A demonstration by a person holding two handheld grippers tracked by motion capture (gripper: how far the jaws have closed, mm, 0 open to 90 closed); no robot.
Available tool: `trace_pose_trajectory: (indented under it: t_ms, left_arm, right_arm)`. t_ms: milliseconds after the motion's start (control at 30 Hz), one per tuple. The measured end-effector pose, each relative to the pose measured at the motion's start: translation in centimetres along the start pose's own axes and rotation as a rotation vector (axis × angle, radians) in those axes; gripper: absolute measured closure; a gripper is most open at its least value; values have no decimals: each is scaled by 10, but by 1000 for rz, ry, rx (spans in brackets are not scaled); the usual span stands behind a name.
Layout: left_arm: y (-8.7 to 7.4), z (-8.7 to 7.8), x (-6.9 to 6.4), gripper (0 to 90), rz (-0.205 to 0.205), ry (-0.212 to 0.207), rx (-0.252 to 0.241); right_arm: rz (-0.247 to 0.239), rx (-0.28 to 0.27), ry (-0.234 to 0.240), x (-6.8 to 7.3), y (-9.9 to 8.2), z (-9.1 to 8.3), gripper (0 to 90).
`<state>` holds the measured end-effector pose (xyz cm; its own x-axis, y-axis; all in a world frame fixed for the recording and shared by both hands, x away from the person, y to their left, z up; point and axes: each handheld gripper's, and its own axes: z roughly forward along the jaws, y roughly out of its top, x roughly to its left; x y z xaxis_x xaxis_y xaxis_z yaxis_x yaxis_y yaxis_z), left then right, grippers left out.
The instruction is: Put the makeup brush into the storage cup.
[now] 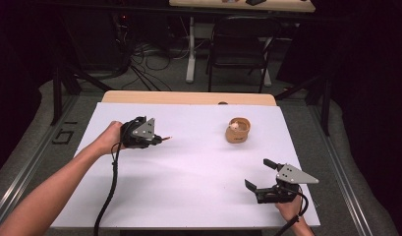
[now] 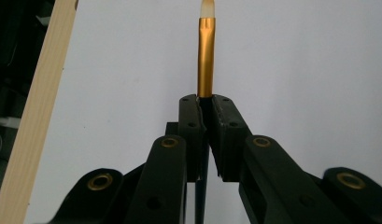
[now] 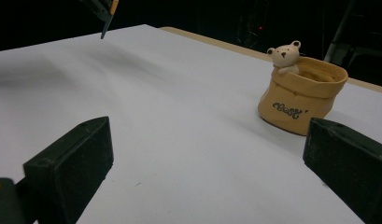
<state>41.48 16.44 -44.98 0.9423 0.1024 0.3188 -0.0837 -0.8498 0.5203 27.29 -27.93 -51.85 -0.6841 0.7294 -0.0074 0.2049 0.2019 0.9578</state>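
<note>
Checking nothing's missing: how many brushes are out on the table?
1. The brush is clamped in the left gripper, above the white sheet. Others could be hidden inside the pot.

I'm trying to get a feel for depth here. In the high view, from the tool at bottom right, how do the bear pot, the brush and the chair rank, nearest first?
1. Bear pot, up and a little left of the right tool, on the white sheet.
2. Brush, across the sheet, held in the left tool.
3. Chair, on the floor beyond the table.

Brush at left, pot at right, on one table.

The left gripper holds a brush over the table's left half; the pot stands well right of it, behind the right gripper at the near right corner.
</note>
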Motion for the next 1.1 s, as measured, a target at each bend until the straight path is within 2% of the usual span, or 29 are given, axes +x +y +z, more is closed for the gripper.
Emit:
trace_pose_trajectory:
  t_ms: [367, 533, 600, 667, 867, 1100]
  left_arm:
    - [12, 2, -6, 835, -87, 35, -67]
    - [18, 3, -12, 835, -154, 44, -105]
    - [19, 3, -13, 835, -164, 45, -114]
    - [21, 3, -15, 835, -194, 55, -139]
    - [25, 2, -20, 835, -250, 68, -186]
    - [31, 3, -27, 835, -286, 74, -222]
  right_arm:
    - [5, 6, -6, -1, 0, 0, 13]
    - [4, 8, -7, 0, 0, 0, 13]
    - [4, 7, -7, 0, 0, 0, 12]
    - [3, 9, -7, 0, 0, 1, 12]
    - [5, 10, -11, 0, 0, 1, 13]
    - [2, 13, -12, 0, 0, 1, 12]
